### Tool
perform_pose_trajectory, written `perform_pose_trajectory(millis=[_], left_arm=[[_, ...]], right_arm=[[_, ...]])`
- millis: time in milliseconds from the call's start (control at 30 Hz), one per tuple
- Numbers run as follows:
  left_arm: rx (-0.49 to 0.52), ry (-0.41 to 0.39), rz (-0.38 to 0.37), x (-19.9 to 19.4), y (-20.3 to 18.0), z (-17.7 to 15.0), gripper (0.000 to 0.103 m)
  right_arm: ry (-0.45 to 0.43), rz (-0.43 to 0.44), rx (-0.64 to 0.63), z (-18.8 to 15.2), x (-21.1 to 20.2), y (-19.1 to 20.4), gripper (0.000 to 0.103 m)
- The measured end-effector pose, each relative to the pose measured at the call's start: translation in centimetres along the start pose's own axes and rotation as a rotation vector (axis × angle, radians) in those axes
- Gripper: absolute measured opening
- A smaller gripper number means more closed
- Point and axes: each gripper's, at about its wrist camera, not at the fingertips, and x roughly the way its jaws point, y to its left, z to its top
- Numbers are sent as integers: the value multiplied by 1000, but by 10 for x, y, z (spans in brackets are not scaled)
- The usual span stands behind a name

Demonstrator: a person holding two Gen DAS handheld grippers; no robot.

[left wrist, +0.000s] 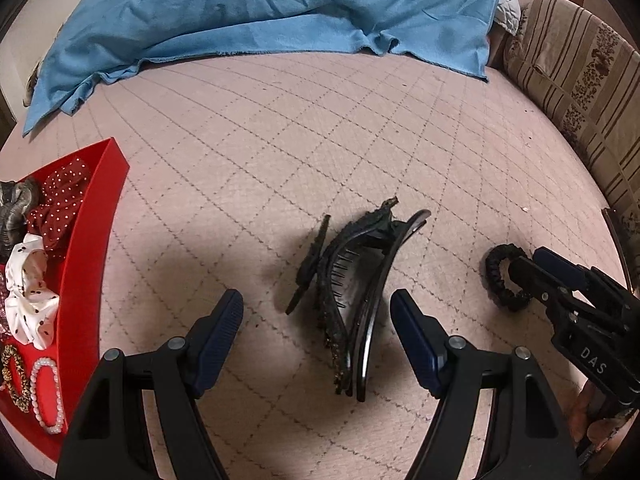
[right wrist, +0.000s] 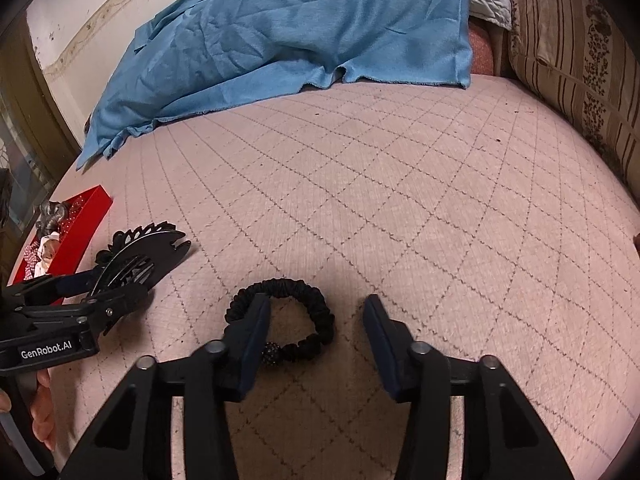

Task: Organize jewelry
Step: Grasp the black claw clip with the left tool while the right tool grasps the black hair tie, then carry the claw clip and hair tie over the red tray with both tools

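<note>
At far left I note the red tray (left wrist: 86, 264) holding scrunchies and bracelets. My left gripper (left wrist: 316, 316) stands open, its fingers either side of the black hair claw (left wrist: 356, 292) on the quilted bed cover (left wrist: 280, 140), not pressing it. My right gripper (right wrist: 316, 320) is open astride the black scrunchie (right wrist: 296, 300), one finger inside its loop.

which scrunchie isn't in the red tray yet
The black scrunchie with the beaded ball: it lies on the quilted bed cover, right tongs around one side. The white dotted and dark red dotted ones sit in the red tray.
</note>
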Motion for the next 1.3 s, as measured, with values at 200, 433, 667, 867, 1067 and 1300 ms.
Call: perform_pose_trajectory(millis=[200, 433, 667, 867, 1067, 1300], left_arm=[[-19, -12, -18, -5, -3, 0, 39], [-27, -36, -35, -21, -6, -1, 24], [-46, -81, -54, -51, -6, -6, 23], [-35, -115, -39, -78, -7, -19, 17], [-16, -161, -22, -106, -8, -32, 16], [-5, -209, 11, -138, -3, -45, 15]], right_arm=[[-6, 8, 22, 0, -1, -4, 21], [-34, 34, 36, -1, -9, -3, 10], [-66, 53, 52, -4, -24, 1, 10], [-90, 55, 53, -4, -41, 6, 10], [-105, 63, 65, -8, -58, 13, 10], [-114, 81, 51, -16, -78, 31, 10]])
